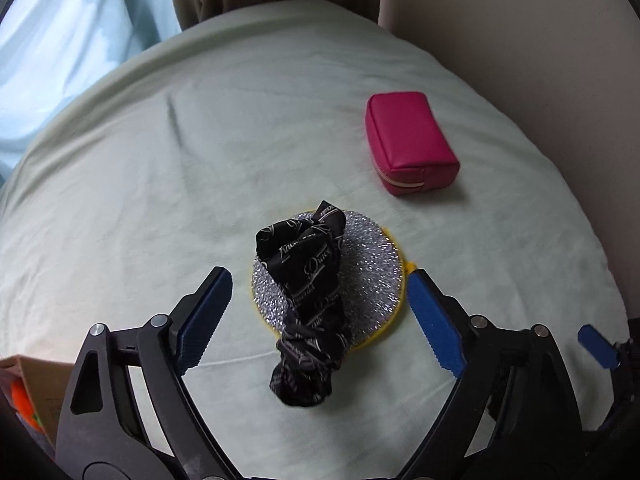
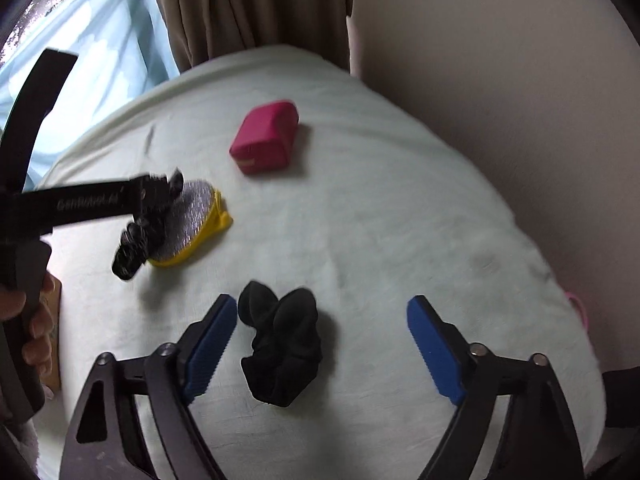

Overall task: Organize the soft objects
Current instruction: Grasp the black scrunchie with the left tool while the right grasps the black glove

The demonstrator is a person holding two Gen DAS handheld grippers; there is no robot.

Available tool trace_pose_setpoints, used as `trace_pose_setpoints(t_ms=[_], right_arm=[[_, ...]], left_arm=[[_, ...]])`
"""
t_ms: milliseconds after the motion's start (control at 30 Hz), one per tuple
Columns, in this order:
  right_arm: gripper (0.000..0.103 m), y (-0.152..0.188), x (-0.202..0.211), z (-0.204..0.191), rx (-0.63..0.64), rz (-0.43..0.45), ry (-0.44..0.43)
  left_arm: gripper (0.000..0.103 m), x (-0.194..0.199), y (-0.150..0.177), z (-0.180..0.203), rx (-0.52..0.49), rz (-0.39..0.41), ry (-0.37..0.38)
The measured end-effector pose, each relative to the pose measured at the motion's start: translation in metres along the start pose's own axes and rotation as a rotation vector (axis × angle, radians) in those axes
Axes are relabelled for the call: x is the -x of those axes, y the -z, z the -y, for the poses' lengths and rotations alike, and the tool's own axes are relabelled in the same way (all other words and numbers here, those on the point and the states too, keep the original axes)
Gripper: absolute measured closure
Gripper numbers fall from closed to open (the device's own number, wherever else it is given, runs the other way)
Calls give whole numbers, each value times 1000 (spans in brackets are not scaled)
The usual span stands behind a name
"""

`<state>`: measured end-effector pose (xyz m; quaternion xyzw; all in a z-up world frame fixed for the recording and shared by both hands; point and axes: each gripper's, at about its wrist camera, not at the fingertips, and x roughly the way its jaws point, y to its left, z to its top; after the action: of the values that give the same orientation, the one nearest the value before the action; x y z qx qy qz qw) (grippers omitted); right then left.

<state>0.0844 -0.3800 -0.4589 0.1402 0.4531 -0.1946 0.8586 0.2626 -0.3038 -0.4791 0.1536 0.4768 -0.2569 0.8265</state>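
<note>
Far left in the left wrist view there's a cardboard box (image 1: 38, 384) with something orange (image 1: 24, 406) in it, cut off by the frame edge, so I can't tell what it is.

Next is the left gripper (image 1: 319, 312), jaws spread wide and holding nothing. Its blue pads sit either side of the printed black scarf (image 1: 310, 300) without touching it. The scarf is a knotted bundle with its long axis running near to far: one end points back at the camera and hangs off onto the bedsheet (image 1: 160, 184), the far end rests on the glittery round pad (image 1: 372, 268) with the yellow rim. From the right wrist camera the left gripper's arm crosses in front of the scarf (image 2: 132, 248) and hides its middle, and that whole area is blurry.

The black sock bundle (image 2: 280, 344) lies on the sheet between the fingers of the right gripper (image 2: 322, 344), closer to the left pad (image 2: 212, 344), which looks just beside it or maybe touching; can't tell. Those jaws are wide apart too, gripping nothing. The bundle runs roughly near to far, with two lumpy lobes at the far end.

Further right and farther back, the pink pouch (image 1: 410, 142) lies flat near the wall, well apart from everything, zipper end toward the camera.
</note>
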Motion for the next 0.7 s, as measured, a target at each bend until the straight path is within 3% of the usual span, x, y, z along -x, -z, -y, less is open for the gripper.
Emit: trace_pose_setpoints(t_ms=[200,300,367,467,700], right_arm=[[30,14,-25,-11,49,-41,-27],[40,19,-34,-21,89,-54,-36],[46,21,-40,-25,102,-67,-43],[58,22,-47,-29,111,-85,-43],[80,16,-51,-29,125,-92,-31]], left_arm=[[32,-23,-1,-2,-14,-33,9],[49,-33,-1,-6,4,-53,17],[67,-39,-1,-10,28,-70,26],[77,-39,-1,-11,29,-63,27],[81,-39,-3,-11,20,-72,34]])
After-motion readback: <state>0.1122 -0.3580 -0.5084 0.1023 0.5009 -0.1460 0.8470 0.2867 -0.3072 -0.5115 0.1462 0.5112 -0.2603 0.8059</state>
